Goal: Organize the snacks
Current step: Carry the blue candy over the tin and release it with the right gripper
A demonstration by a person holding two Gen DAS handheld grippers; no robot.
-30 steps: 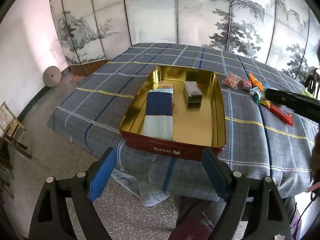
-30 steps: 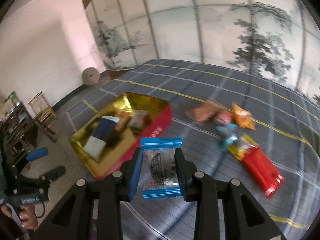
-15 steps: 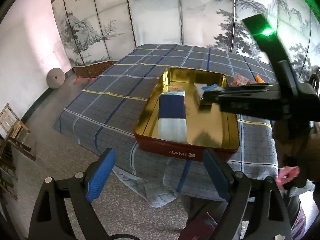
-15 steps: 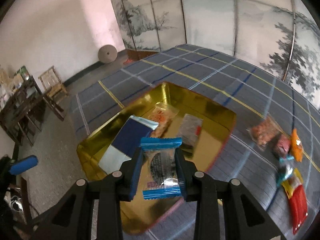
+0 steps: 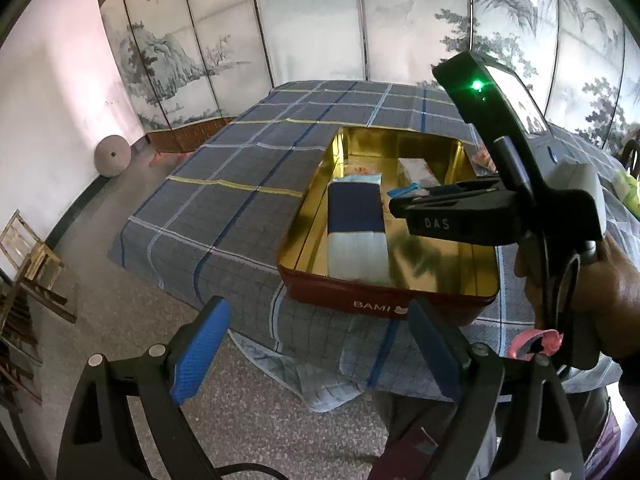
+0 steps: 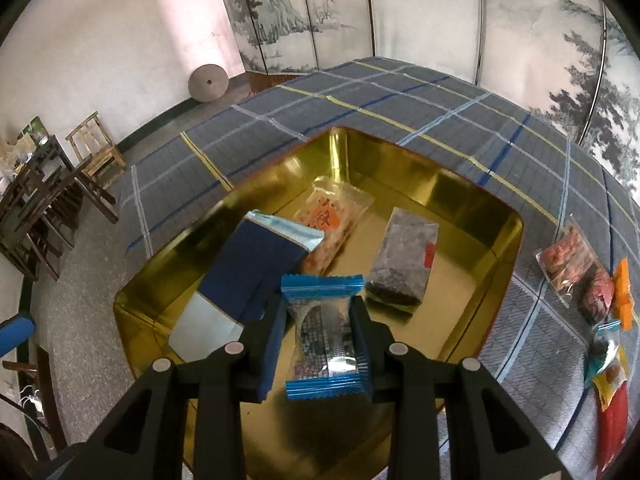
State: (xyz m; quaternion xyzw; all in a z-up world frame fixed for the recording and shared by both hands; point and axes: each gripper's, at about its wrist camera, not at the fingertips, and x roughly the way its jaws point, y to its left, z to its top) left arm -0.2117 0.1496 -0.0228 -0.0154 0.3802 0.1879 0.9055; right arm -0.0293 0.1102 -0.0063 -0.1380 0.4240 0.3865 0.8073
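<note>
My right gripper (image 6: 318,310) is shut on a clear snack packet with blue ends (image 6: 322,344), which hangs low over the middle of the gold-lined red tin (image 6: 460,176). In the tin lie a blue-and-white packet (image 6: 248,272), an orange-printed clear packet (image 6: 332,216) and a dark packet (image 6: 404,260). From the left wrist view that same right gripper (image 5: 416,200) reaches in from the right above the tin (image 5: 384,304). My left gripper (image 5: 316,354) stands open and empty, off the table's near edge in front of the tin.
Several loose snacks (image 6: 568,256) lie on the plaid cloth (image 6: 360,92) right of the tin. A person's hand (image 5: 592,280) holds the right gripper. Wooden chairs (image 6: 92,156) stand on the floor at the left, and a painted folding screen (image 5: 320,20) stands behind the table.
The right gripper carried the blue-ended packet leftwards from beside the tin to over its middle, and lower. The left gripper stayed in place with its jaws wide.
</note>
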